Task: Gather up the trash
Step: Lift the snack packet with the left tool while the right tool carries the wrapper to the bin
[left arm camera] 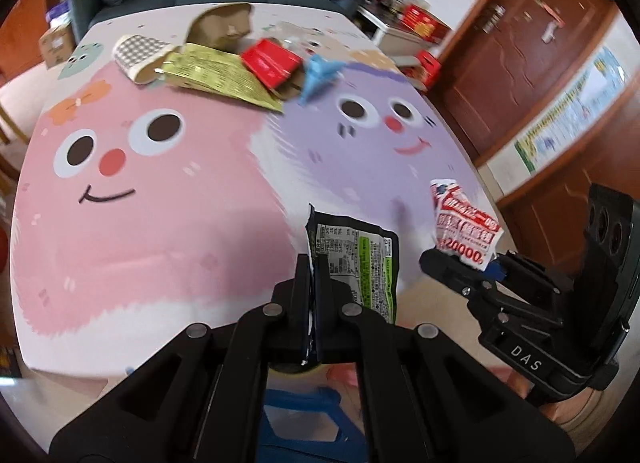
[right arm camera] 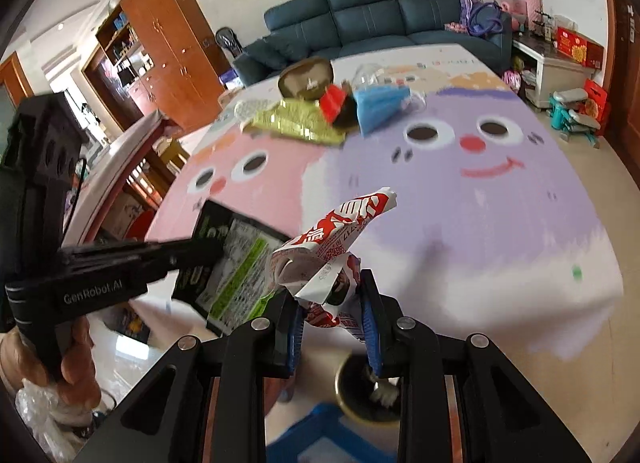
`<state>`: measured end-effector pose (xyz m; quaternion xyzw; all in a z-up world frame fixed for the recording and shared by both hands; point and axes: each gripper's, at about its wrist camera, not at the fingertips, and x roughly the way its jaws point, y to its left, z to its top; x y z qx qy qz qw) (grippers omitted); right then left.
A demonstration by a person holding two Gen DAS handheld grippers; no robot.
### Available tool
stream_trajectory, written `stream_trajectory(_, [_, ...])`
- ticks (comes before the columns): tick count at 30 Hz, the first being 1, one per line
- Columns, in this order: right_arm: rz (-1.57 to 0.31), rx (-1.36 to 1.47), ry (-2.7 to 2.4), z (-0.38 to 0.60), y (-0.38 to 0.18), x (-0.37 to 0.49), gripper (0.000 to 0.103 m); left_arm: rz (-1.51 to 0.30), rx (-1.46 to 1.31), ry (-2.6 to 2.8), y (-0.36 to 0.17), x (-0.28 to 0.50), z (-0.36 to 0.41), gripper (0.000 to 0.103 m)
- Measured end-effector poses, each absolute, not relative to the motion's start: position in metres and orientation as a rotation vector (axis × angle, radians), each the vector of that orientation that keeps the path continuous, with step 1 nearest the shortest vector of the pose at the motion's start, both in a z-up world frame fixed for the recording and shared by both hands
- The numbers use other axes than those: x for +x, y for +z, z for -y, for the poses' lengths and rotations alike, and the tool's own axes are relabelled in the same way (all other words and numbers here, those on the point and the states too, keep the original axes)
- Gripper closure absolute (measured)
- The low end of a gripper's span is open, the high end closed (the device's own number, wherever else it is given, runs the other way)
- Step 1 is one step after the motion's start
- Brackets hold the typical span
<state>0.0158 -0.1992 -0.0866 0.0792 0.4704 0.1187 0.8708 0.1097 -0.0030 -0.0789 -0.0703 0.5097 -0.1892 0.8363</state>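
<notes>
The table [left arm camera: 168,231] fills most of both views, covered by a cloth printed with a pink cartoon face and a purple one. Behind it, at the top of each frame, stands a dark blue sofa [right arm camera: 384,19], with a tall wooden cabinet [right arm camera: 168,43] at the upper left of the right wrist view and a brown door [left arm camera: 532,43] at the upper right of the left wrist view.

A heap of trash lies at the far end of the table, in the upper middle of both frames: a brown paper bag [left arm camera: 224,23], a yellow-green foil wrapper [left arm camera: 220,77], a red box [left arm camera: 272,63], a checked paper cup [left arm camera: 138,53] on its side, and a crumpled blue wrapper [left arm camera: 320,75].

The left gripper [left arm camera: 314,287] sits at the lower centre of its own view, jaws pressed together on the edge of a black and green snack packet [left arm camera: 360,259], which hangs above the near edge of the table. The right gripper [right arm camera: 330,315] has its jaws pinching a crumpled red and white wrapper [right arm camera: 340,239], partly closed around it, also held off the table. In the left wrist view the two pieces sit side by side at the lower right.

Below the right gripper, at the bottom of its frame, a round bin [right arm camera: 368,395] with a gold rim shows white scraps inside. A hand [right arm camera: 52,367] grips the left tool's handle at the lower left.
</notes>
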Motion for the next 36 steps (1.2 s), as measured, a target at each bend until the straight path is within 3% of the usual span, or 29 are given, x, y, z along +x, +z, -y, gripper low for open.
stream_trajectory(16, [-1.224,0.23,0.142,0.211,-0.182,-0.091,0.078,-1.094,0.075,-0.589,-0.14,0.024,0.052,0.103])
stream_trajectory(36, [-1.394,0.233,-0.021,0.222,-0.352,-0.094,0.078,-1.241,0.183,-0.499,-0.335,0.001,0.094,0.103])
